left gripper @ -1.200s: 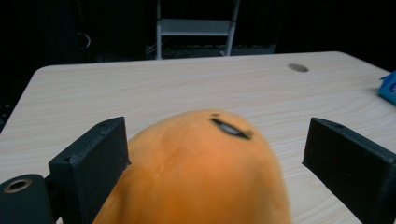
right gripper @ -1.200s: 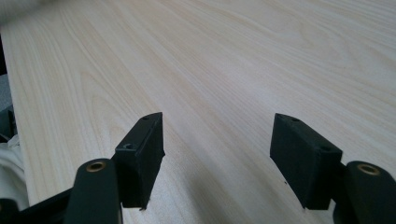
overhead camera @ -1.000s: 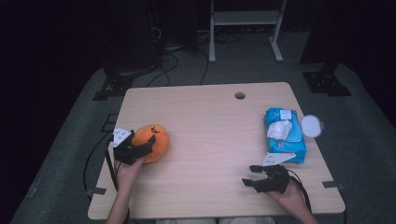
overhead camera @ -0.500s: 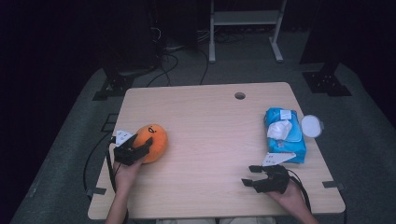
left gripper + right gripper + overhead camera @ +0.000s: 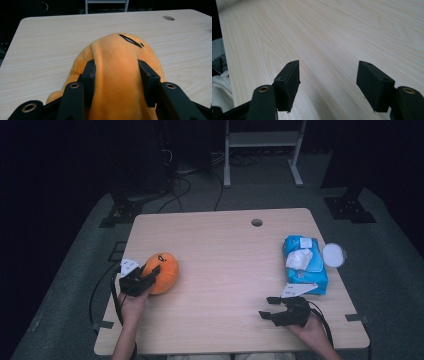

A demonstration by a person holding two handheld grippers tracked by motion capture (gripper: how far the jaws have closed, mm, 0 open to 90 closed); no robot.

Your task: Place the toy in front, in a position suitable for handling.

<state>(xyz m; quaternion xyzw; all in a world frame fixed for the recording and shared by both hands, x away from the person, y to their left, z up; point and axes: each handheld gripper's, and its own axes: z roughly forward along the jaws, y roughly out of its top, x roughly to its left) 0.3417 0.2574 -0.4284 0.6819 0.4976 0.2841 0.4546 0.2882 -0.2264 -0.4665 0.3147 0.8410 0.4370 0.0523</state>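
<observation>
Pale wood surface (image 5: pixel 225 265), wide, grain running across. Blue wipes pack (image 5: pixel 305 265) sits at its right side, well apart from your work, with a white round lid (image 5: pixel 333 254) just beside it at the edge. Orange plush toy (image 5: pixel 162 272) lies near the left edge, between the jaws of your left tongs (image 5: pixel 150 272); those have just been closing, and the left gripper view shows both pads (image 5: pixel 90 75) pressed into the plush (image 5: pixel 117 75), pinching a ridge of it. Your right tongs (image 5: pixel 267 307) rest low near the front edge, jaws wide, nothing between them but bare surface (image 5: pixel 337 37).
</observation>
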